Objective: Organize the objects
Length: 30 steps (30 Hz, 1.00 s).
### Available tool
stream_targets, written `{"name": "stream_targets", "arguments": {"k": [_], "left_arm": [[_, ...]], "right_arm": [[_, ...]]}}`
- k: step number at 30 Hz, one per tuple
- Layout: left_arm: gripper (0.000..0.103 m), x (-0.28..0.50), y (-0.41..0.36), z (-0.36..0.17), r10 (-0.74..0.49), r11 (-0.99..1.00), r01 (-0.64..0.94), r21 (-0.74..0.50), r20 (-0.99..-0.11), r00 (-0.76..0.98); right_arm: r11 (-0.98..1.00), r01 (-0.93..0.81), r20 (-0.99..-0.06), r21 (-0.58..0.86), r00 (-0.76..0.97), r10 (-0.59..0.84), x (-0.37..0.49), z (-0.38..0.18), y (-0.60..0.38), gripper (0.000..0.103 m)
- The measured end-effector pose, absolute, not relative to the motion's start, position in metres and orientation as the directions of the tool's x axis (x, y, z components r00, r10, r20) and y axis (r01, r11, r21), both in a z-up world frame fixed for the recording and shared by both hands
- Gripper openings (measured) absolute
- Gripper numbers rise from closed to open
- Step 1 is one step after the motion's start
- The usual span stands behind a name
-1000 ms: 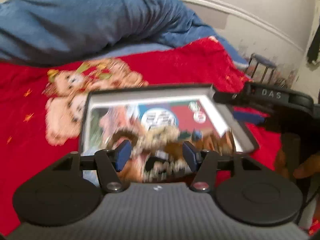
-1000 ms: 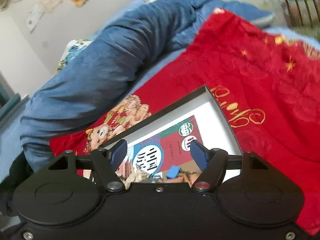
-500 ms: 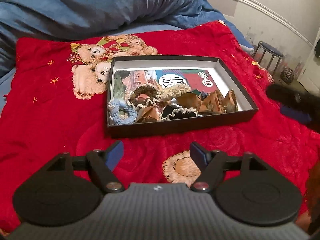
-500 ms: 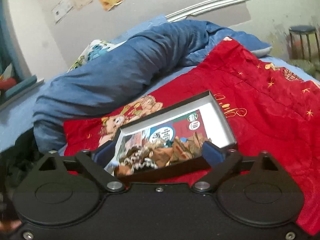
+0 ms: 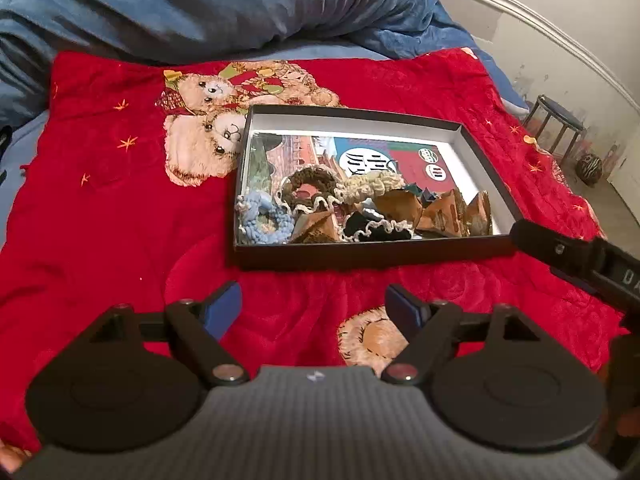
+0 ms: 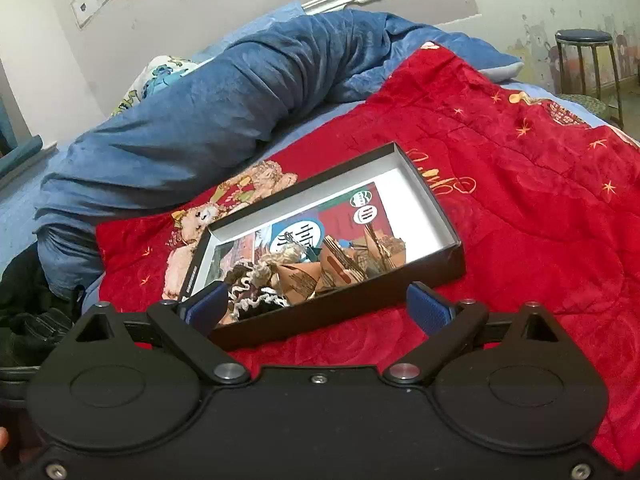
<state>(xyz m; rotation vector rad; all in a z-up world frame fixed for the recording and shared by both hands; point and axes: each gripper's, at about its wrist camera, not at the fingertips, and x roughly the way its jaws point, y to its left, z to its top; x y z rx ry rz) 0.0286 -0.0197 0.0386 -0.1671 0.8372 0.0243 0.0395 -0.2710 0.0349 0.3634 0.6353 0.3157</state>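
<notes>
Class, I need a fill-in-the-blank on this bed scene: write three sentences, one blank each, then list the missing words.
1. The black box rests on a ____ blanket.
2. The light blue scrunchie lies ____ the box.
3. The left gripper holds ____.

Missing words: red; inside; nothing

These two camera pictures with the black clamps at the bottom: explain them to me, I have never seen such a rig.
No robot here: a person holds a two-finger clamp in each hand, and a fisheye camera on each looks along its fingers. One picture is from the left gripper, the other from the right gripper. Both have just been opening and now stand open, with nothing between the blue pads. Ahead, on a red blanket spread over a bed, lies a shallow black box. Inside are crocheted hair scrunchies and folded brown paper pieces on a printed sheet. A blue duvet is bunched behind.
</notes>
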Motion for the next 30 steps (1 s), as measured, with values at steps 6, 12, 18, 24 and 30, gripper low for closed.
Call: {"name": "stream_targets", "arguments": {"k": [6, 12, 18, 24, 30], "left_arm": [[0.087, 0.03, -0.02, 0.037, -0.035, 0.988, -0.089, -0.126, -0.746, 0.666], [0.087, 0.036, -0.015, 0.028, -0.043, 0.988, -0.085, -0.13, -0.756, 0.654], [0.087, 0.039, -0.026, 0.015, 0.058, 0.995, -0.095, -0.011, -0.719, 0.693], [0.09, 0.036, -0.022, -0.004, 0.101, 0.992, -0.125, 0.017, -0.701, 0.706], [0.095, 0.049, -0.016, -0.037, 0.096, 0.987, -0.16, -0.013, -0.75, 0.654]], "right_arm": [[0.904, -0.188, -0.513, 0.383, 0.771, 0.377, 0.037, 0.036, -0.266, 0.1], [0.919, -0.168, -0.552, 0.356, 0.756, 0.352, 0.046, 0.027, -0.26, 0.1], [0.953, -0.133, -0.61, 0.273, 0.741, 0.279, 0.063, 0.008, -0.248, 0.103], [0.962, -0.067, -0.698, 0.264, 0.675, 0.238, 0.082, -0.026, -0.25, 0.103], [0.991, -0.118, -0.705, 0.055, 0.698, 0.122, 0.081, -0.053, -0.228, 0.103]]}}
